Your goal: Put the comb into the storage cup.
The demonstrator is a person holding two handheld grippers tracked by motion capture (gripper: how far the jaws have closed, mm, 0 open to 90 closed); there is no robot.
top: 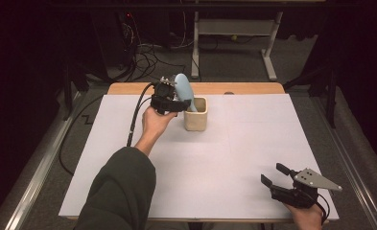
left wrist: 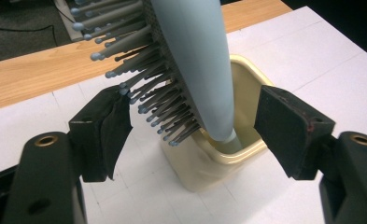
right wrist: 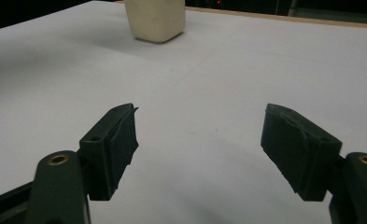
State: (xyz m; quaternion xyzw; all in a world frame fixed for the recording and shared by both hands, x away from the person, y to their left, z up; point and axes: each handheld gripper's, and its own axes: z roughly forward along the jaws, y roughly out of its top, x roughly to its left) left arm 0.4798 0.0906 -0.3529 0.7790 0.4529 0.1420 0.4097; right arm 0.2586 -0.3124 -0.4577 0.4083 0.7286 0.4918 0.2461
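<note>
Cream cup [top: 196, 115] sits at the far-centre of the white table sheet [top: 234, 158], near the bare wood strip [top: 253, 88] at the table's far edge. A pale blue hairbrush [top: 183, 91] stands in the cup, handle end down inside it, head sticking up and tilted; bristles face the left gripper's side.

Left gripper [top: 172, 103] is held up right beside the cup. In the left gripper view its jaws stand wide apart on either side of the hairbrush [left wrist: 195, 70], not clamping it; some bristle tips sit at or against the left pad [left wrist: 107, 130], contact hard to tell. Cup [left wrist: 218, 158] is just past the jaws. Black cable runs from this gripper back over the table's left side.

Right gripper [top: 275, 176] rests low at the near-right corner, well apart from the cup, jaws wide with nothing between them. In the right gripper view [right wrist: 200, 154] bare sheet lies ahead, cup [right wrist: 155, 21] far off.

Beyond the table: dark floor, loose cables [top: 147, 55], a white desk frame [top: 234, 28].
</note>
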